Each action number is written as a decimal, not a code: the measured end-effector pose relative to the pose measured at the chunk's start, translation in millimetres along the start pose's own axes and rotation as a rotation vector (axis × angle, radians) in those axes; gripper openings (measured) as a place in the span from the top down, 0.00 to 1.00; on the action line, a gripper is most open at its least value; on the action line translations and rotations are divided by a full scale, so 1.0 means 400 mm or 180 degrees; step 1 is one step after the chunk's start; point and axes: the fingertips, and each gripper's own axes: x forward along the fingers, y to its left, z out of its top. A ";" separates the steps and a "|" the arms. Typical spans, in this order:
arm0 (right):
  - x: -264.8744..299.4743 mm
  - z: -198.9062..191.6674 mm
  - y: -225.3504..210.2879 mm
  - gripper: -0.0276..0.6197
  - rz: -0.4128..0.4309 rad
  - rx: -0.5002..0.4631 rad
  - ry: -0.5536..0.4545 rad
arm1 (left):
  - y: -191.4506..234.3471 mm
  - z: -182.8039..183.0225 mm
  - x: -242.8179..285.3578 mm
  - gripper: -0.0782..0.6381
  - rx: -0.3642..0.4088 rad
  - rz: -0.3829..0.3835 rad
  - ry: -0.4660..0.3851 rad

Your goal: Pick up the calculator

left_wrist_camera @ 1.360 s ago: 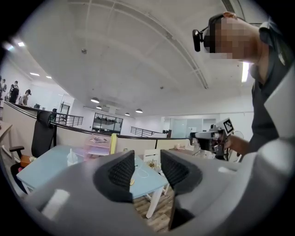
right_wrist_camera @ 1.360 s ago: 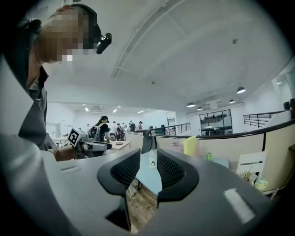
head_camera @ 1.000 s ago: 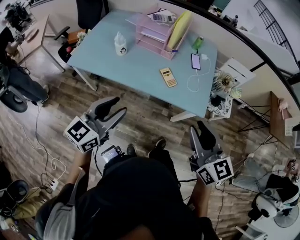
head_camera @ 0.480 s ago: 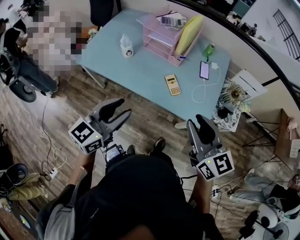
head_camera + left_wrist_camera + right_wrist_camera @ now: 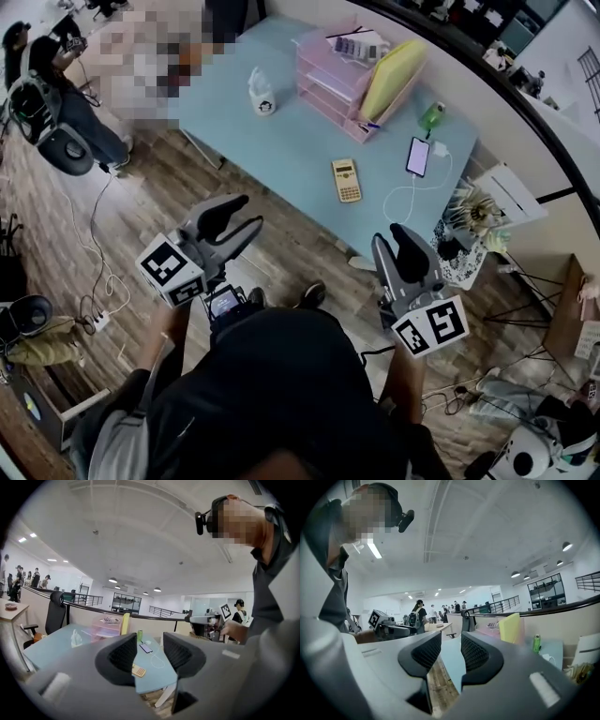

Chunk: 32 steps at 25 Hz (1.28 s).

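The yellow calculator (image 5: 346,180) lies flat near the front edge of the light blue table (image 5: 291,141). In the left gripper view the calculator (image 5: 138,671) shows far off, just past the left pad. Both grippers hang over the wooden floor, short of the table and pointing toward it. My left gripper (image 5: 234,218) is open with nothing between its jaws (image 5: 150,653). My right gripper (image 5: 396,246) holds only a narrow gap and is empty (image 5: 451,651). Only the table edge (image 5: 452,665) shows through that gap.
On the table stand a pink tray organizer (image 5: 337,80) with a yellow folder (image 5: 394,80), a green bottle (image 5: 431,115), a charging phone (image 5: 418,157) with a white cable (image 5: 403,197), and a white tissue pack (image 5: 262,94). A cluttered side stand (image 5: 469,230) sits at the right, and a seated person (image 5: 56,89) at the far left.
The table and calculator have slid down and to the right in the head view, closer to both grippers. The grippers keep the same pose and stay empty.
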 end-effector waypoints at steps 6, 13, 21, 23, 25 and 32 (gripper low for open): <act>-0.003 0.020 -0.052 0.78 0.0160 0.0013 -0.0046 | -0.027 0.034 0.034 0.64 -0.0027 0.0121 -0.0050; 0.007 -0.004 -0.104 0.78 0.0145 0.0116 -0.0033 | -0.016 0.048 0.078 0.64 0.0032 0.0109 -0.0005; 0.059 -0.008 -0.137 0.78 -0.0196 0.0140 -0.0005 | 0.091 0.029 0.139 0.64 0.0064 -0.0123 0.0155; 0.081 -0.008 -0.138 0.78 -0.0328 0.0143 0.0005 | 0.125 0.036 0.156 0.64 0.0069 -0.0266 0.0145; 0.104 -0.007 -0.137 0.78 -0.0452 0.0168 0.0005 | 0.165 0.042 0.177 0.64 0.0076 -0.0381 0.0152; 0.208 0.018 -0.127 0.78 -0.0870 0.0161 0.0061 | 0.290 0.070 0.256 0.64 0.0010 -0.0869 0.0143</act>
